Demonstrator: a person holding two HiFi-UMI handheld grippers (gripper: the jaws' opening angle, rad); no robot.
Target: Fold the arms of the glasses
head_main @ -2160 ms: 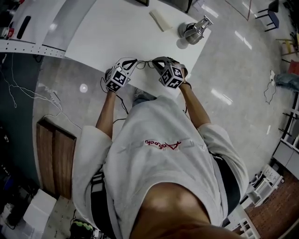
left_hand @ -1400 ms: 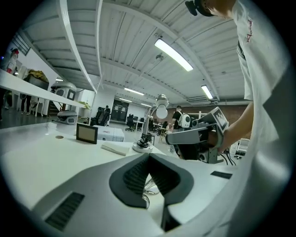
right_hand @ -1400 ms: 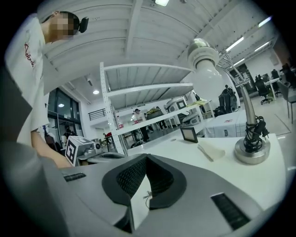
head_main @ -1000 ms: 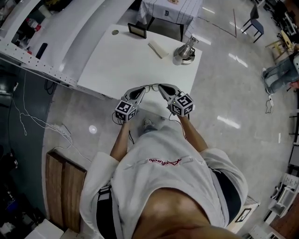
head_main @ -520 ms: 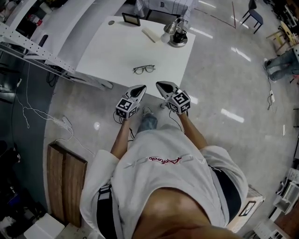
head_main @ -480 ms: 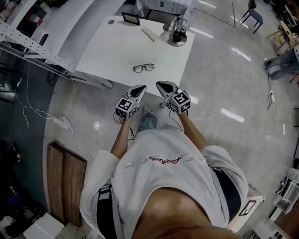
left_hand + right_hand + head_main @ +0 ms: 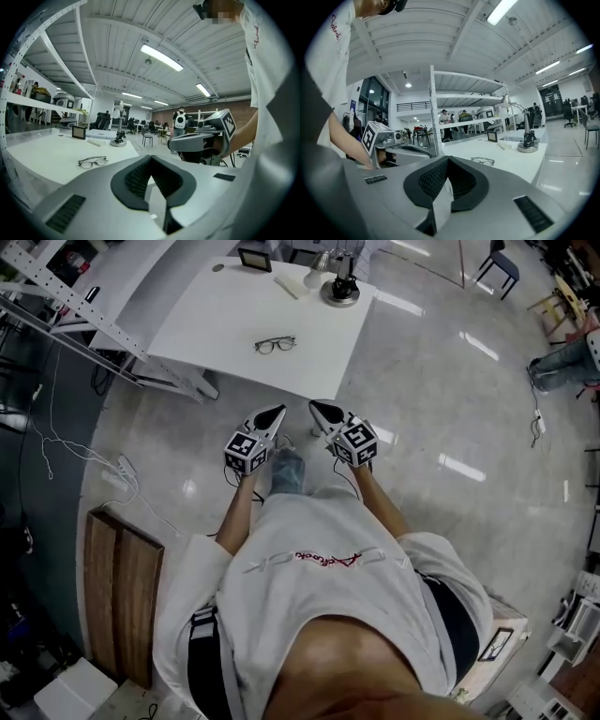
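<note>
Left gripper [image 7: 277, 412] and right gripper [image 7: 315, 409], both pressed together, empty, have drawn back from the glasses [image 7: 275, 344]; folding seems done

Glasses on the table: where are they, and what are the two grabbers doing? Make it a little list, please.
glasses: lying on the white table, nothing touching them
left gripper: shut, empty, held over the floor short of the table
right gripper: shut, empty, beside the left gripper
</note>
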